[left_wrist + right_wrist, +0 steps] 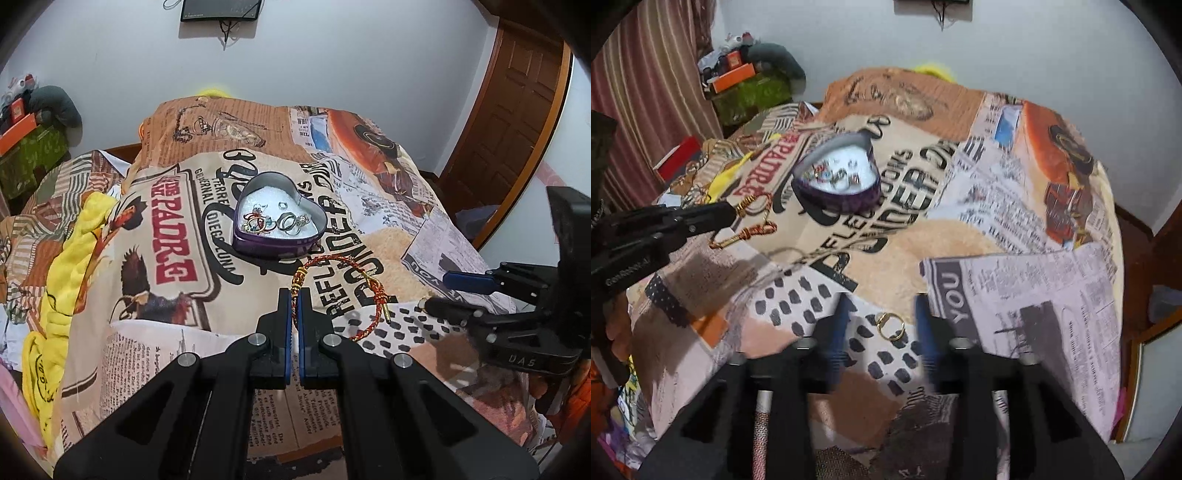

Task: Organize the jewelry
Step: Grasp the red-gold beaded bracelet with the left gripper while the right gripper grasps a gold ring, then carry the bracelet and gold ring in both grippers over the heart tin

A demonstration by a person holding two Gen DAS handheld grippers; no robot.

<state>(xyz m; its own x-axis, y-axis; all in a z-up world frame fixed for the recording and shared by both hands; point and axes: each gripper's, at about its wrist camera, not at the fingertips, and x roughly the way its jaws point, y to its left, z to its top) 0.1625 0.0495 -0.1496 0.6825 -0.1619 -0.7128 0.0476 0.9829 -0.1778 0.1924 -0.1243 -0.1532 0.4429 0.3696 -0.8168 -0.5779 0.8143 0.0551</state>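
A purple heart-shaped tin (277, 245) sits on the printed bedspread, holding several rings and small trinkets (280, 220). My left gripper (294, 295) is shut on a red and gold braided bracelet (343, 291), held just in front of the tin. The tin (837, 195) and the held bracelet (753, 225) also show in the right wrist view. My right gripper (882, 317) is open, its blurred fingers either side of a gold ring (891, 325) lying on the bedspread. The right gripper (443, 291) also shows in the left wrist view.
The bedspread (388, 288) covers a raised, lumpy bed. A yellow cloth (62, 295) hangs at its left edge. Boxes and clutter (738, 81) stand by a striped curtain at the back left. A wooden door (517, 110) is at the right.
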